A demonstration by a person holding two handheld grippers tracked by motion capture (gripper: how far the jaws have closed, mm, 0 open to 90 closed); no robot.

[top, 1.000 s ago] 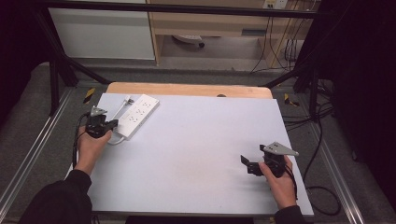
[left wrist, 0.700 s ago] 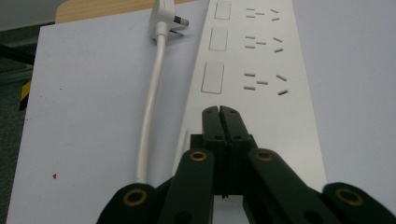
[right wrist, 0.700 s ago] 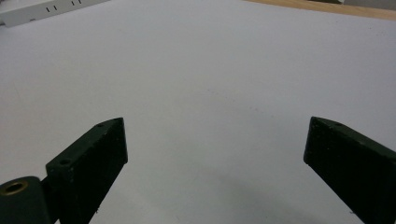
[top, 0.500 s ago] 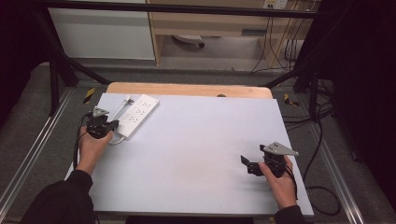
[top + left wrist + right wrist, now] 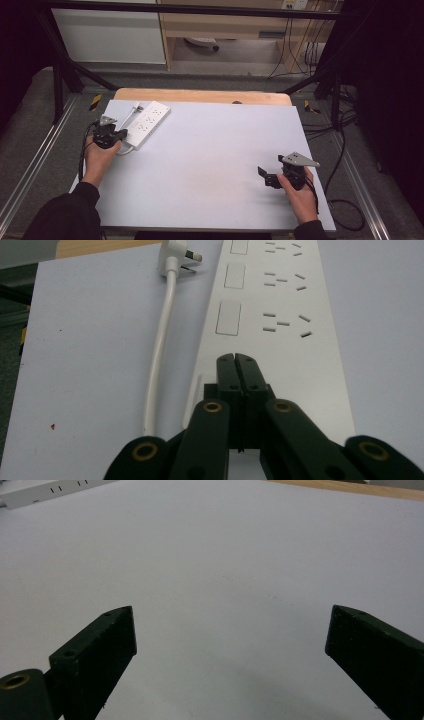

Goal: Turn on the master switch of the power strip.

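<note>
I had the left gripper point(image 5: 235, 360), jaws pressed together on nothing, over the near end of the power strip point(image 5: 147, 123) (far-left of the table point(image 5: 215, 165)). The right gripper point(image 5: 268, 176) rested wide open. Next, I judged, came grasping the plug point(image 5: 172, 257).

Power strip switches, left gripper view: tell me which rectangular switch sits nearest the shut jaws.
The lowest switch on the power strip, just above the left gripper; the other two switches sit farther up, toward the plug.
</note>
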